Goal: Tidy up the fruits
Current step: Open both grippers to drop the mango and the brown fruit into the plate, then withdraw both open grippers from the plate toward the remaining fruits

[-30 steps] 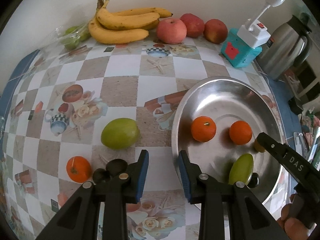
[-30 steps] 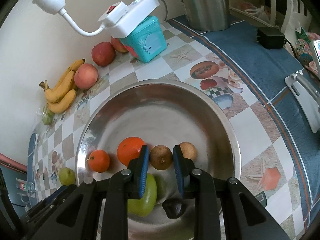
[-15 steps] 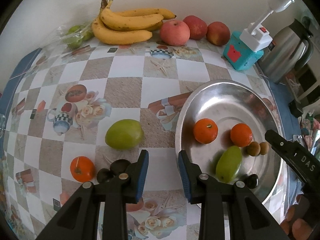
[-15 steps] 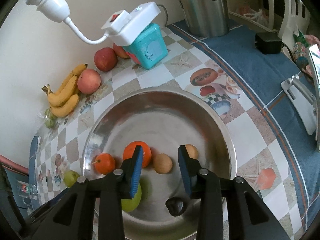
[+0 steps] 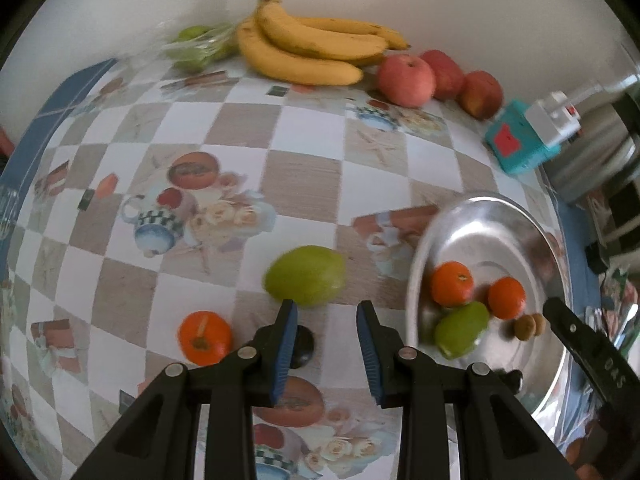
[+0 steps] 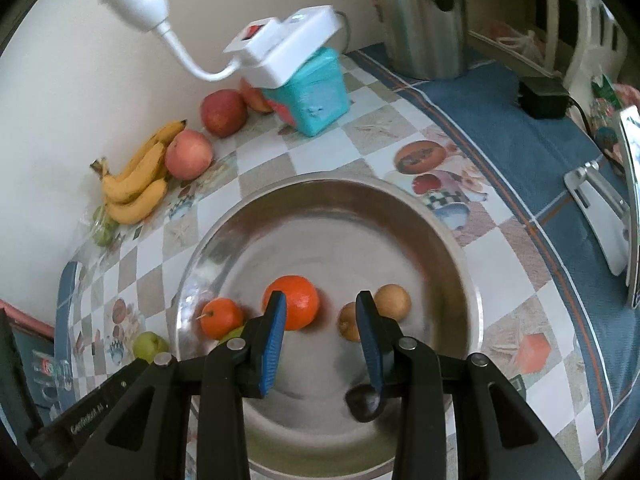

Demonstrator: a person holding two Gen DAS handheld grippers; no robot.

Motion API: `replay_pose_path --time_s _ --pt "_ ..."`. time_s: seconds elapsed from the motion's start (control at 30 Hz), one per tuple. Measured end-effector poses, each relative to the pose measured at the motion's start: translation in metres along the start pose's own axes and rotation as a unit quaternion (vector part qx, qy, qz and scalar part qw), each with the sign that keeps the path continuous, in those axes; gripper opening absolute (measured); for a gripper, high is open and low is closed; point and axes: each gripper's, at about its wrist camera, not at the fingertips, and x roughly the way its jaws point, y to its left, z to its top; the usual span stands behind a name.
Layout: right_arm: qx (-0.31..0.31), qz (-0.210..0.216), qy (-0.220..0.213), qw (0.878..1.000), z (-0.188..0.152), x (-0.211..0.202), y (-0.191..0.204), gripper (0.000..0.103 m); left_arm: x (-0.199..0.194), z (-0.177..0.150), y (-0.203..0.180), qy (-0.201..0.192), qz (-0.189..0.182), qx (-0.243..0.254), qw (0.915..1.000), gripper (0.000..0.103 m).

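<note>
My left gripper (image 5: pixel 326 320) is open and empty just in front of a green mango (image 5: pixel 305 275) on the tablecloth. An orange (image 5: pixel 205 337) and a dark small fruit (image 5: pixel 301 346) lie left of its fingers. The steel bowl (image 5: pixel 448 224) on the right holds two oranges (image 5: pixel 452 284), a green mango (image 5: pixel 462 329) and two small brown fruits (image 5: pixel 529 326). My right gripper (image 6: pixel 320 320) is open and empty above the bowl (image 6: pixel 448 240), over an orange (image 6: pixel 296 304), two brown fruits (image 6: pixel 394 300) and a dark fruit (image 6: pixel 364 402).
Bananas (image 5: pixel 312 52), three apples (image 5: pixel 406 80) and bagged green fruit (image 5: pixel 196 46) lie along the back wall. A teal box (image 5: pixel 516 148) with a white power strip (image 6: pixel 288 48) and a steel kettle (image 6: pixel 424 16) stand at the back right. A black adapter (image 6: pixel 544 98) lies on the blue cloth.
My right gripper opened, let go of a small brown fruit in the bowl and drew back. My left gripper swung left toward the green mango on the table.
</note>
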Motion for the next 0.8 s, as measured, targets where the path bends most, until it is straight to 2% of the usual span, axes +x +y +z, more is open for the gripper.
replay_pose_path --time_s 0.27,0.47,0.5,0.53,0.57,0.6,0.63,0.8 --pt "-0.054 0.014 0.000 0.998 -0.005 -0.006 0.036 0.037 -0.006 0.004 0.015 -0.010 0.002 -0.019 0.9998 0.034" --pt "-0.064 0.016 -0.004 0.998 -0.006 -0.011 0.044 0.037 -0.007 0.004 0.014 -0.009 0.005 -0.014 0.9998 0.035" --pt "-0.064 0.016 -0.003 0.998 -0.006 -0.010 0.044 0.037 -0.006 0.004 0.014 -0.008 0.008 -0.014 0.9998 0.042" --pt "-0.065 0.014 -0.001 0.998 -0.006 -0.009 0.044 0.038 -0.005 0.004 0.014 -0.007 0.012 -0.014 0.9998 0.066" --pt "-0.065 0.012 0.001 0.998 -0.007 -0.008 0.044 0.050 -0.004 0.003 0.015 -0.006 0.017 -0.016 0.9997 0.078" --pt "-0.065 0.008 0.005 0.998 -0.007 -0.006 0.044 0.067 -0.003 0.003 0.016 -0.008 0.024 -0.017 0.9995 0.089" --pt "-0.065 0.004 0.007 0.998 -0.008 -0.004 0.044 0.073 -0.002 0.003 0.017 -0.008 0.028 -0.019 0.9994 0.090" --pt "-0.072 -0.014 0.015 0.997 -0.010 0.003 0.043 0.076 0.002 0.002 0.021 -0.004 0.043 -0.025 0.9988 0.096"
